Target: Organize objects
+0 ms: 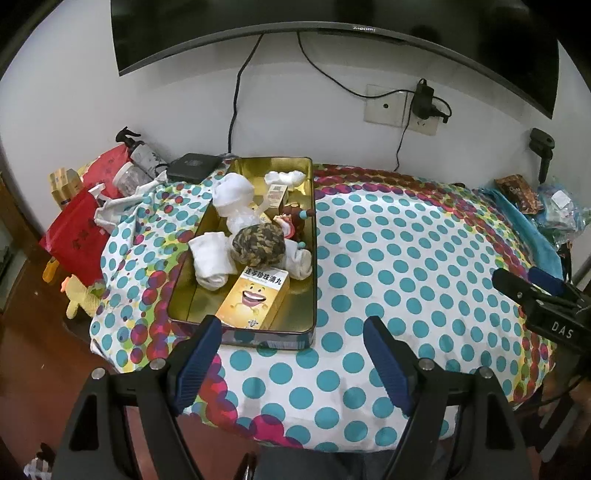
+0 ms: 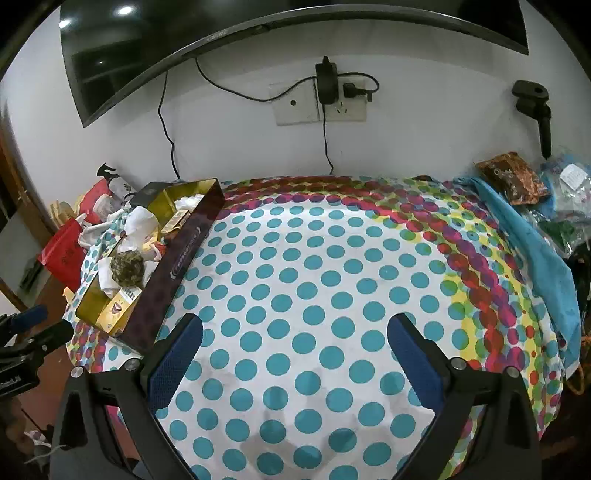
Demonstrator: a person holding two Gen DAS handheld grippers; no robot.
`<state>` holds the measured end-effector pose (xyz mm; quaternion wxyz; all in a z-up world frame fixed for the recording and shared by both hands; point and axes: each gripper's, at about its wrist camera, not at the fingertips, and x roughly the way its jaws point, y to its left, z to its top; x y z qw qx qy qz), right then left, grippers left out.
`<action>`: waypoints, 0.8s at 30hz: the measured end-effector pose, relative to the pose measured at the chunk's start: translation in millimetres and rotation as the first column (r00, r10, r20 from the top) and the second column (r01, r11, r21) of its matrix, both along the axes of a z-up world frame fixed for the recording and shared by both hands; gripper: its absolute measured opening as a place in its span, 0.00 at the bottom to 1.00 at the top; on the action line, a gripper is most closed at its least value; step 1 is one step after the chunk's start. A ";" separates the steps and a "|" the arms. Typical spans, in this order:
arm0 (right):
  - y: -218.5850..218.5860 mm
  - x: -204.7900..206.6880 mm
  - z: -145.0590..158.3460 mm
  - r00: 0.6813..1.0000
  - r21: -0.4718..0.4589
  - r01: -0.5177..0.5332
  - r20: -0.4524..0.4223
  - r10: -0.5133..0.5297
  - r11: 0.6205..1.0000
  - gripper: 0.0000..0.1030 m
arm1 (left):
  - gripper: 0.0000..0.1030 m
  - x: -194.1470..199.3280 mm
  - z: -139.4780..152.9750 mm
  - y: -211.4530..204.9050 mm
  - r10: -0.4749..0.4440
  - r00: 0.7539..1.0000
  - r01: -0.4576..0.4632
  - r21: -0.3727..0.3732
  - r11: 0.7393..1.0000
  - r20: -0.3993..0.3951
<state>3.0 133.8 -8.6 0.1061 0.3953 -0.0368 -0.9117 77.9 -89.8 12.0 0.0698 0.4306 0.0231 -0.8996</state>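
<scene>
Polka-dot cloth (image 2: 314, 280) in teal, red and yellow covers the table, which stands against a white wall under a dark television (image 1: 332, 22). On the cloth's left part sits a gold tin tray (image 1: 314, 236), and the things being organized lie inside it: a yellow box with a smiling cartoon face (image 1: 253, 301) at the near end, a camouflage-patterned ball (image 1: 258, 245) just behind and touching it, rolled white socks (image 1: 212, 260) to the ball's left, another white bundle (image 1: 236, 199) farther back, a small box (image 1: 277, 194) and a small figurine (image 1: 293, 221) toward the tray's right wall.

Left gripper (image 1: 291, 343) hovers at the tray's near edge with its jaws spread wide and nothing between them; its left blue pad (image 1: 197, 360) overlaps the tray's near left corner in the view, though whether it touches cannot be told, and the right pad is over bare cloth. Right gripper (image 2: 295, 347) hangs over the open middle of the cloth, well apart from the tray, jaws likewise wide apart and holding nothing.

Left of the tray, red bags (image 1: 74, 229), a spray bottle (image 1: 142, 151) and a black box (image 1: 192, 166) crowd the table's edge. A blue cloth (image 2: 532, 251) and packets (image 2: 511, 177) lie at the far right. Cables run down to a wall socket (image 2: 317, 103).
</scene>
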 end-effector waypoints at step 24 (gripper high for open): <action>-110.4 58.9 72.1 0.996 0.146 -0.068 -0.044 0.075 0.987 1.00 | 0.79 49.1 33.2 -37.6 0.149 0.989 -0.149 -0.034 0.988 -0.009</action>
